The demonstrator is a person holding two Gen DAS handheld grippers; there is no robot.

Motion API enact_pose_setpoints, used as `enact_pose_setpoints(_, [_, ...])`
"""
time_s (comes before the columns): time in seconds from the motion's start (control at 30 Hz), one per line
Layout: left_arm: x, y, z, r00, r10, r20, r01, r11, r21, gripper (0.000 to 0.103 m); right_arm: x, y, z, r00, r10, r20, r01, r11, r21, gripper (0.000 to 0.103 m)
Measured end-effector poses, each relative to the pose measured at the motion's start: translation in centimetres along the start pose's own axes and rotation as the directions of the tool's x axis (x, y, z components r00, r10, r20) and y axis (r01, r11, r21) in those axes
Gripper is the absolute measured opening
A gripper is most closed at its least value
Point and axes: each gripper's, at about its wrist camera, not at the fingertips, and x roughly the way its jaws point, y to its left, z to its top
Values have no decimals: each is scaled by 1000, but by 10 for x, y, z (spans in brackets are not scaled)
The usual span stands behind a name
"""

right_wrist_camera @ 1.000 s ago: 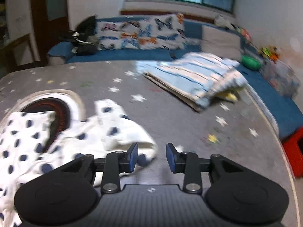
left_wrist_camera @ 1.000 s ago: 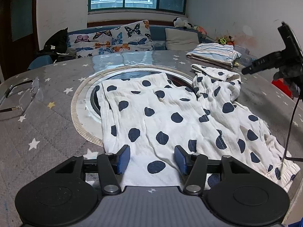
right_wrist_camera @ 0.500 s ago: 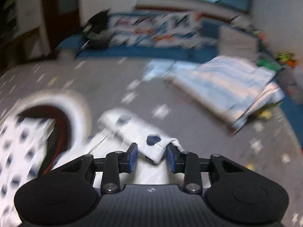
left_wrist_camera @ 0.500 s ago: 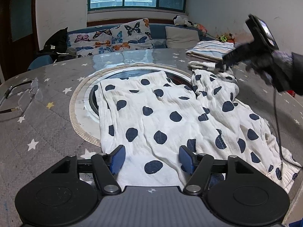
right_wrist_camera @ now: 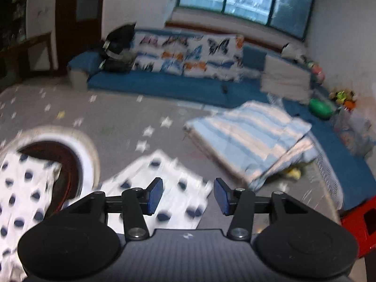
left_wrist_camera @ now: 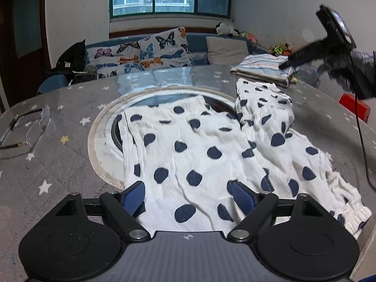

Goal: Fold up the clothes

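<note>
Room: a sofa (left_wrist_camera: pixel 164 47) with butterfly cushions is seen under a window, behind a star-print table (left_wrist_camera: pixel 47 164).
Left view, garment: the dotted trousers (left_wrist_camera: pixel 199 145) are spread over the table's round inset, one leg doubled back at the far right.
Left view, tool: the left gripper (left_wrist_camera: pixel 186 195) is held wide over the near hem, wider than a second ago, nothing gripped.
Right view, tool: the right gripper (right_wrist_camera: pixel 185 197) has been opened from narrow to wide and lifted; the leg end (right_wrist_camera: pixel 164 183) it closed around is let go.
Right view, stack: a striped pile (right_wrist_camera: pixel 253 136) is seen folded beyond.
Meaning: the leg fold is judged laid; a further fold seems due.
</note>
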Motion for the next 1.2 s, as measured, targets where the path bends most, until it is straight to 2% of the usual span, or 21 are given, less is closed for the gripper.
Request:
enact_pose_setpoints(0.2, [-11, -13, 6, 999, -29, 36, 28, 999, 30, 86, 2, 11, -27, 996, 37, -83, -39, 999, -16, 49])
enact_pose_setpoints(0.3, [-21, -27, 7, 995, -86, 54, 83, 995, 53, 84, -2, 3, -39, 996, 35, -84, -32, 999, 29, 49])
enact_pose_setpoints(0.37, [-27, -41, 8, 988, -142, 63, 136, 987, 90, 79, -6, -6, -45, 996, 23, -82, -18, 998, 64, 49])
enact_pose_setpoints(0.5, [-37, -76, 8, 954, -295, 54, 281, 943, 177, 63, -16, -23, -54, 997, 0, -73, 7, 995, 102, 49])
enact_pose_setpoints(0.6, [-37, -109, 3, 925, -380, 21, 363, 897, 251, 62, -26, -30, -60, 998, 2, -59, 4, 993, 115, 49])
enact_pose_setpoints(0.7, [-32, -139, -7, 911, -412, -26, 398, 861, 316, 63, -37, -36, -66, 999, 4, -50, 2, 993, 120, 49])
enact_pose_setpoints(0.83, [-23, -165, -17, 918, -393, -59, 386, 846, 368, 64, -45, -42, -73, 999, 14, -39, -9, 992, 127, 49])
enact_pose_setpoints(0.9, [-16, -174, -22, 931, -358, -67, 353, 843, 405, 62, -47, -44, -76, 999, 21, -33, -16, 991, 133, 49])
enact_pose_setpoints(0.97, [-9, -179, -27, 942, -325, -78, 326, 842, 429, 52, -46, -45, -78, 999, 26, -31, -21, 990, 140, 49])
enact_pose_setpoints(1.0, [-5, -180, -28, 944, -316, -90, 323, 843, 430, 44, -46, -46, -80, 999, 28, -30, -24, 989, 143, 49])
enact_pose_setpoints(1.07, [-3, -177, -28, 941, -325, -97, 334, 842, 423, 34, -45, -47, -81, 999, 33, -27, -29, 988, 151, 49])
enact_pose_setpoints(1.1, [-3, -175, -27, 938, -333, -97, 342, 841, 418, 24, -44, -47, -82, 999, 35, -25, -31, 987, 156, 49])
enact_pose_setpoints(1.13, [-4, -173, -25, 933, -347, -99, 356, 839, 411, 16, -43, -48, -82, 999, 37, -24, -33, 987, 160, 49])
enact_pose_setpoints(1.17, [-8, -169, -22, 920, -377, -107, 387, 832, 399, 14, -42, -49, -82, 999, 41, -21, -37, 985, 168, 49])
enact_pose_setpoints(1.2, [-13, -163, -20, 900, -420, -117, 431, 816, 386, 13, -40, -49, -82, 999, 43, -19, -39, 984, 173, 49])
